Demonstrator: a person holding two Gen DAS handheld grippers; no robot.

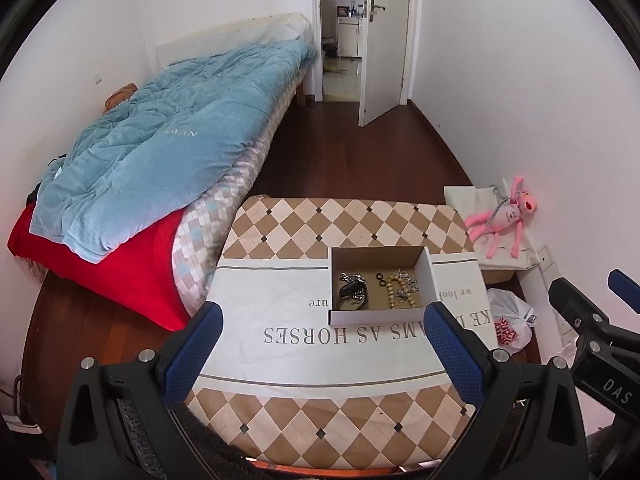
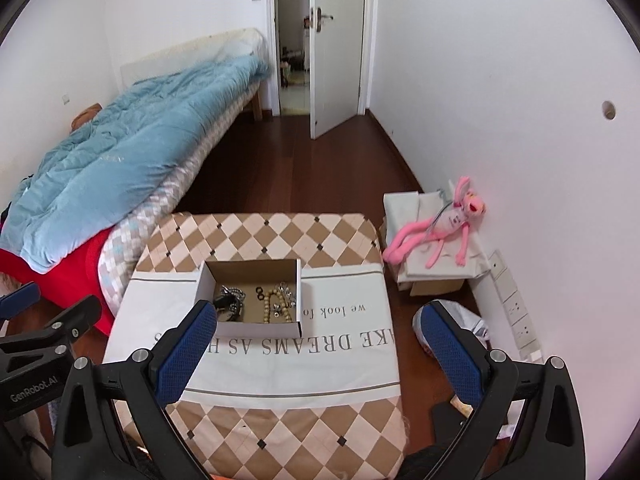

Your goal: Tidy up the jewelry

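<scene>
Jaws spread and empty on both the left gripper (image 1: 322, 354) and right gripper (image 2: 318, 354), I am hovering short of the box (image 1: 427, 278) on the table (image 1: 280, 356), judging that picking the bead string (image 1: 394, 290) out of the jewelry comes next.

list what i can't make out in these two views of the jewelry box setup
- Dark piece at the left of the box: too small in the left wrist view; in the right wrist view the right gripper finger covers part of it.
- Silver jewelry beside the wooden bead strand: too small to identify.
- Cloth lettering: partly hidden by the box.
- Left gripper: open, empty.
</scene>
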